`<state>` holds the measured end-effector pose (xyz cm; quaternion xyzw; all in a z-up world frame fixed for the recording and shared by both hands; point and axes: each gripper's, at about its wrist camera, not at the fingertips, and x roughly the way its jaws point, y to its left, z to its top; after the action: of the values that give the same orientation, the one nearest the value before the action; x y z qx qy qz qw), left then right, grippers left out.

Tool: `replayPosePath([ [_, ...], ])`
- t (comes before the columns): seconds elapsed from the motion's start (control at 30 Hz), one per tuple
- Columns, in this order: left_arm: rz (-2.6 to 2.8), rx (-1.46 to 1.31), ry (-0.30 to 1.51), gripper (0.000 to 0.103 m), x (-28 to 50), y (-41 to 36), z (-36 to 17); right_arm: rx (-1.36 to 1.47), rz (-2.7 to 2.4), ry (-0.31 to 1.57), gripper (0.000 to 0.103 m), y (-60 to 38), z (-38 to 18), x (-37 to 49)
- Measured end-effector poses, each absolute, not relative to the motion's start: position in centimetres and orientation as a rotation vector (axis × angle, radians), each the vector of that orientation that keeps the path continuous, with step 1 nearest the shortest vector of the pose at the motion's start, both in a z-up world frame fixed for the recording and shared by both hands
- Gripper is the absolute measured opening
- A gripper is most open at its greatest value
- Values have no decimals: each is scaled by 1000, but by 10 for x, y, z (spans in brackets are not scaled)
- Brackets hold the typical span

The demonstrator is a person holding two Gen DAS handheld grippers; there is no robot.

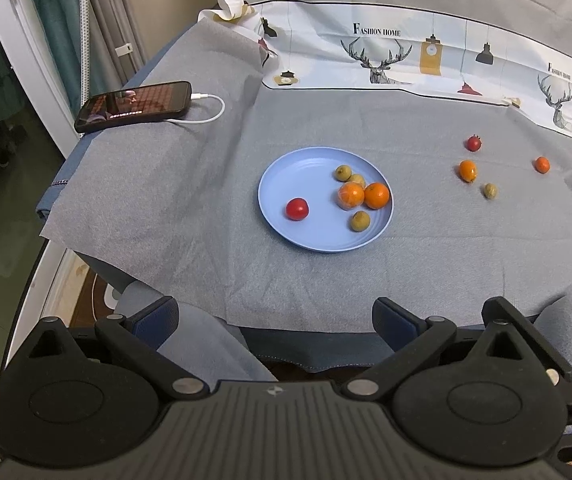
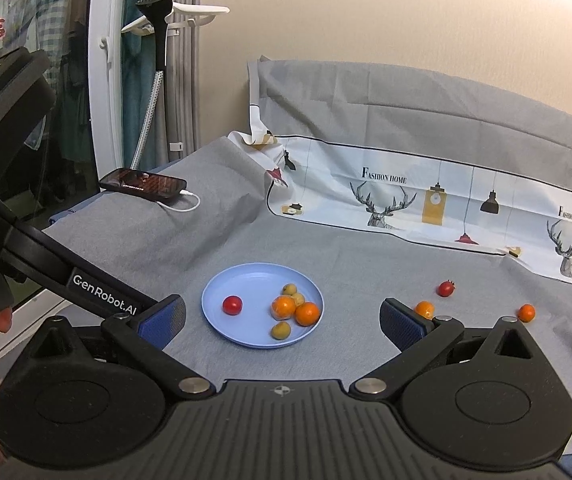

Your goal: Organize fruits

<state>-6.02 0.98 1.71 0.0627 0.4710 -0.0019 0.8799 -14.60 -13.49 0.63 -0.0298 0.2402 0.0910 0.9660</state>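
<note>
Hovering at the near edge of the bench, the left claw (image 1: 273, 322) and the right claw (image 2: 281, 318) both stand spread wide and empty. Just beyond them, mid-bench on the grey cloth (image 1: 189, 184), sits the blue plate (image 1: 277, 184), holding a red tomato (image 1: 297, 209), two oranges (image 1: 364, 195) touching, and three small greenish fruits. Loose fruits lie well apart toward the right edge: an orange (image 1: 467, 170), a greenish one (image 1: 490, 191), another orange (image 1: 542, 165), a red one (image 1: 474, 143). A phone (image 1: 133, 106) rests at the far left corner.

Matt blue plastic plate (image 1: 277, 184), grey woven cloth (image 1: 165, 184)
</note>
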Motion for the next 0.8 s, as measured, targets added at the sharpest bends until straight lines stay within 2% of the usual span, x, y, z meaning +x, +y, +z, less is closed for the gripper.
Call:
replayPosePath([
  [0.43,-17,155,1054,103,-38,1,-4,2,169,570,102,-150,-15,-126],
  [0.8,2,177,1155,103,10,-20,-28,149,48,667,102,-198,-55,-87],
])
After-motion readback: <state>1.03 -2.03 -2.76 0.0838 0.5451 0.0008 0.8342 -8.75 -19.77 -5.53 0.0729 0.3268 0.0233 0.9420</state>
